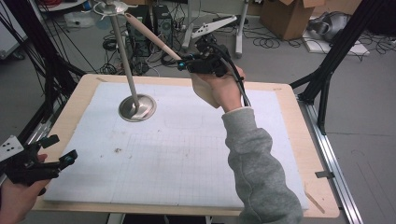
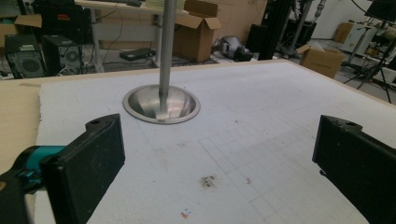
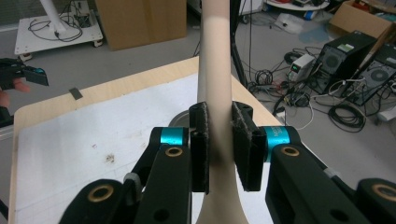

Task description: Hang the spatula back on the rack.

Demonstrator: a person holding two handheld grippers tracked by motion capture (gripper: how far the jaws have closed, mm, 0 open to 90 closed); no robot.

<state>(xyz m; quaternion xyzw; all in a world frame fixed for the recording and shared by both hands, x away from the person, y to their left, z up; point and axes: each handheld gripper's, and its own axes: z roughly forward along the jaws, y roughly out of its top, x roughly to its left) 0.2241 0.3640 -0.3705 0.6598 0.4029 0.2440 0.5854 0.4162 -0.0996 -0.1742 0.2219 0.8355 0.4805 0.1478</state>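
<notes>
Beside the steel stand, our right gripper clenches a wooden spatula; left gripper released. We should lift steadily toward the stand's top.

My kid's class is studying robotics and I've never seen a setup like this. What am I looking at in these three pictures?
There is no robot arm here: a person holds a hand-operated two-jaw gripper in each hand. The high view looks down on a wooden table covered by a white foam sheet. The other two pictures come from small cameras riding on the grippers, each looking along its own black jaws.

On the sheet stands a metal stand: a round dish-shaped base with a thin pole rising from it.

The right gripper, raised above the table, is shut on the handle of a pale wooden spatula; the right gripper view shows its jaws pinching that handle. The handle's far end reaches up toward the top of the pole.

The left gripper waits at the table's near left corner, jaws wide apart, holding nothing.
</notes>
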